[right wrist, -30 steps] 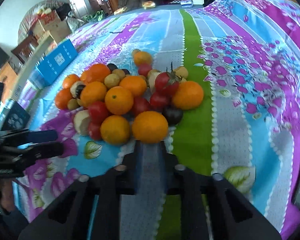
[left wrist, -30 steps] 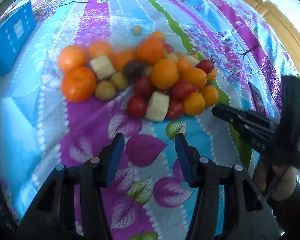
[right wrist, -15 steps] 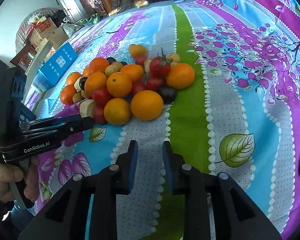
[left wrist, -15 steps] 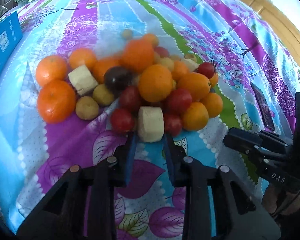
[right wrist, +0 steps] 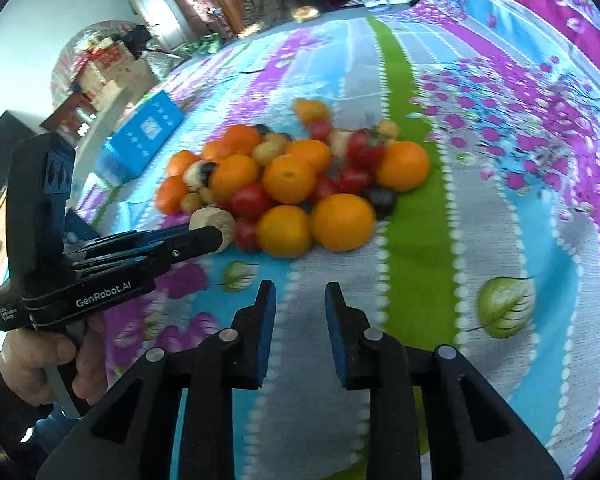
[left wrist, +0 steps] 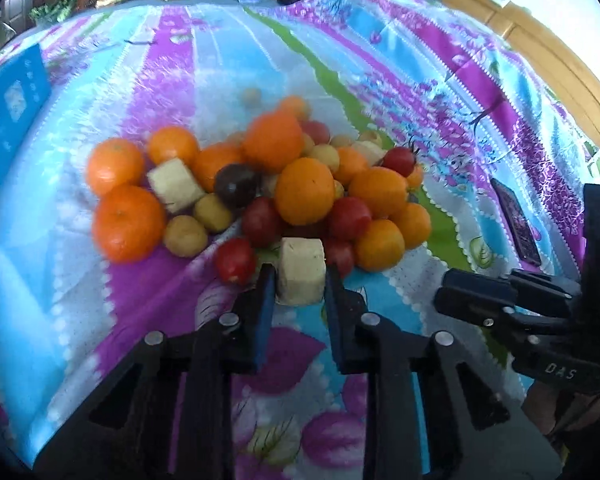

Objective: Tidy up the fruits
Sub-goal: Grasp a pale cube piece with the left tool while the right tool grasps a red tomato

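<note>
Left wrist cam: the left gripper (left wrist: 300, 280) has slid forward and closed in on the pale fruit chunk (left wrist: 302, 270) at the pile's near edge, pads pinching its sides, so a pick looks underway. Right wrist cam: the right gripper (right wrist: 300, 300), shut a second ago, now sits spread over bare cloth, short of the fruit pile (right wrist: 300, 184).

The left gripper (left wrist: 300, 280) reaches far and level, its blue pads flanking a pale chunk (left wrist: 301, 271) — seemingly touching it. The right gripper (right wrist: 300, 300) hovers near, jaws apart and empty. A hand (right wrist: 48, 364) grips the left handle.
</note>
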The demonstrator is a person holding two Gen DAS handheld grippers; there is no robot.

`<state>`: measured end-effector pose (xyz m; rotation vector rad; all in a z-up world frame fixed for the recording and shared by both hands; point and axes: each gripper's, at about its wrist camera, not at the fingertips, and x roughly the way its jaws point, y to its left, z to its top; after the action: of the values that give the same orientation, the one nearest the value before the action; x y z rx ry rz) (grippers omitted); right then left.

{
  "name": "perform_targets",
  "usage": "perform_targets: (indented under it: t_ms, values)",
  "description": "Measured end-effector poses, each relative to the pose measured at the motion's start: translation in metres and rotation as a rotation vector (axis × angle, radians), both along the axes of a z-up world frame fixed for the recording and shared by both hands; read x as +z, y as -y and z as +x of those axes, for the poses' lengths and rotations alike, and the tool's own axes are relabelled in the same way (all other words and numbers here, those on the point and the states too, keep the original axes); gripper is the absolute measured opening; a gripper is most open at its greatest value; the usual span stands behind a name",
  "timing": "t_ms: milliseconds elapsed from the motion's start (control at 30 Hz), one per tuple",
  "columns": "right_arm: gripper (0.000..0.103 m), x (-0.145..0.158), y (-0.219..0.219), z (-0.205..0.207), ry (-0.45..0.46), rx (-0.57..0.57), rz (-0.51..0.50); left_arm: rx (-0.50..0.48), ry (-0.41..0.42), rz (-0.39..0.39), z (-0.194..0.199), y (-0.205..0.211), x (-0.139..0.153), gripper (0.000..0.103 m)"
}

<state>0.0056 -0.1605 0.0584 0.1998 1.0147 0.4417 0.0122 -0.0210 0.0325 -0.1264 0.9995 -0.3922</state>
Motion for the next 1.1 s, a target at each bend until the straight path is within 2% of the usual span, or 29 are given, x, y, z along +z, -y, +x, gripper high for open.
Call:
perform_targets:
  t_ms: [167,367,567,800,900,967,1000,1067,1100]
  values:
    - [0.029,0.001,-0.036,-0.004,0.016,0.098,0.024,0.078,0.000,0.011,-0.029,-0.040,0.012,0.024]
    - [0.029,-0.003,-0.086,0.019,0.030,0.131,0.056,0.195,-0.014,0.010,-0.036,-0.074,0.016,0.024]
    - [0.029,-0.021,-0.117,0.050,-0.002,0.115,0.018,0.200,0.004,-0.011,-0.029,-0.079,0.020,0.024]
    - [0.030,-0.026,-0.132,0.065,0.010,0.107,-0.043,0.197,-0.012,-0.030,-0.025,-0.083,0.013,0.024]
    - [0.036,-0.027,-0.134,0.067,0.010,0.107,-0.046,0.193,-0.012,-0.035,-0.026,-0.083,0.013,0.024]
    - [0.037,-0.027,-0.137,0.065,0.025,0.115,-0.063,0.193,-0.012,-0.037,-0.026,-0.083,0.013,0.024]
    - [0.036,-0.027,-0.137,0.065,0.029,0.117,-0.067,0.194,-0.010,-0.036,-0.026,-0.083,0.013,0.024]
    - [0.028,-0.026,-0.134,0.064,0.027,0.103,-0.068,0.198,-0.006,-0.035,-0.026,-0.084,0.015,0.024]
    - [0.028,-0.026,-0.132,0.064,0.022,0.097,-0.059,0.201,-0.003,-0.036,-0.027,-0.085,0.016,0.024]
